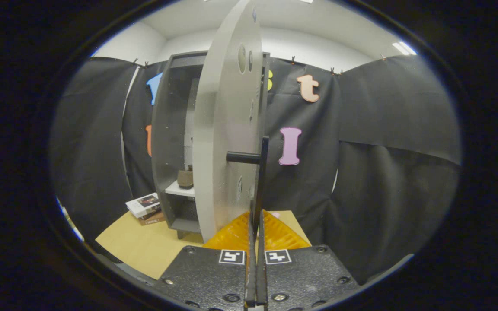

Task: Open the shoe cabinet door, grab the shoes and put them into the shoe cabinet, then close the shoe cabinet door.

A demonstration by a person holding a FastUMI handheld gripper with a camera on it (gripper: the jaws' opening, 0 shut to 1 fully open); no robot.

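Note:
The grey shoe cabinet [167,142] stands on the wooden table [145,246] against the black cloth. Its grey door [225,142] is swung open and stands almost edge-on just ahead of me. A black bar handle [263,172] runs down the door's outer edge. My gripper [256,217] is shut on the lower part of that handle, with the orange fingers [231,236] pressed in from both sides. Inside the cabinet, a brownish shoe [185,178] rests on a white shelf [179,189]. The door hides most of the interior.
A small stack of books [146,208] lies on the table to the left of the cabinet's foot. Black cloth walls close in the booth behind and to the right. The table's bare wood stretches in front of the cabinet.

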